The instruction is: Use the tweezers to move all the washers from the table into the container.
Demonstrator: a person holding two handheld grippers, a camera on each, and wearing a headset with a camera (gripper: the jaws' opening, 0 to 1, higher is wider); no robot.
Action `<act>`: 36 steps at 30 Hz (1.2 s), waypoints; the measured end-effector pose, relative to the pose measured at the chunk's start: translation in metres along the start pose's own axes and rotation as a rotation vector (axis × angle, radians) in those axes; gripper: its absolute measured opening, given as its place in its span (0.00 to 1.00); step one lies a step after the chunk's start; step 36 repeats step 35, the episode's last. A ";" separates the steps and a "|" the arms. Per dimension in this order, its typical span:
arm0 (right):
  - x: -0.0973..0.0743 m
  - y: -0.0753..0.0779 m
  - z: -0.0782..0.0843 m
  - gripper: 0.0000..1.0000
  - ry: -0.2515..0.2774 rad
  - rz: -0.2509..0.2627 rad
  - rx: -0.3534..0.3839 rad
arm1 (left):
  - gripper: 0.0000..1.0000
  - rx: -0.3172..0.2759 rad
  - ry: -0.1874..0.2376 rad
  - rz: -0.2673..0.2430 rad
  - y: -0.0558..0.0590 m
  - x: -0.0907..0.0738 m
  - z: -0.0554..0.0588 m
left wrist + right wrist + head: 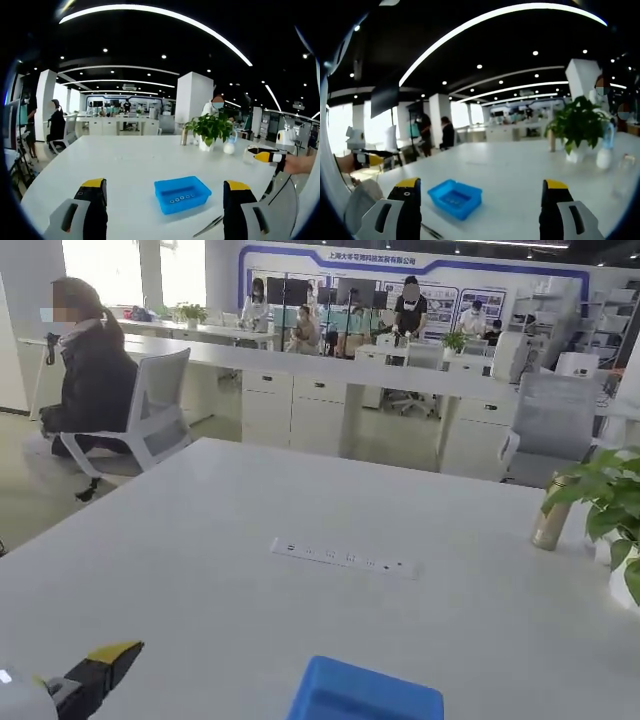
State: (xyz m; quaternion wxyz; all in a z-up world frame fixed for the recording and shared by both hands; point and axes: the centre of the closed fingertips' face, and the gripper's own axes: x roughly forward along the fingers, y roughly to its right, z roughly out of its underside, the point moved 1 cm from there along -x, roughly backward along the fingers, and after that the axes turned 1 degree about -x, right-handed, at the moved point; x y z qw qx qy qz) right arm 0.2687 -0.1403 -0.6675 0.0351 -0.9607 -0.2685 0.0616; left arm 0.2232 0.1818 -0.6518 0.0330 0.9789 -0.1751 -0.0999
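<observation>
Both jaws of the left hand-held gripper [165, 184] are held spread wide, nothing between them, as are those of the right hand-held gripper [481, 183]. On the white surface [125, 160] the blue container [182, 194] is set, cropped by the head view's lower edge. The tweezers [209, 226] are laid near it, one end hidden behind a jaw. Small washers [181, 198] are lined inside, hard to count.
</observation>
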 end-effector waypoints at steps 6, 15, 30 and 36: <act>0.004 0.010 0.008 0.99 -0.014 0.009 0.023 | 0.99 0.000 0.004 0.007 0.001 0.003 -0.002; 0.012 -0.006 0.005 0.99 -0.023 0.003 0.021 | 0.99 -0.012 0.021 0.001 0.005 0.000 -0.002; 0.004 -0.014 0.038 0.99 -0.173 0.054 0.031 | 0.99 -0.017 0.012 0.021 0.015 0.001 0.008; 0.005 -0.017 0.032 0.99 -0.159 0.054 0.032 | 0.99 -0.015 0.015 0.030 0.018 0.002 0.007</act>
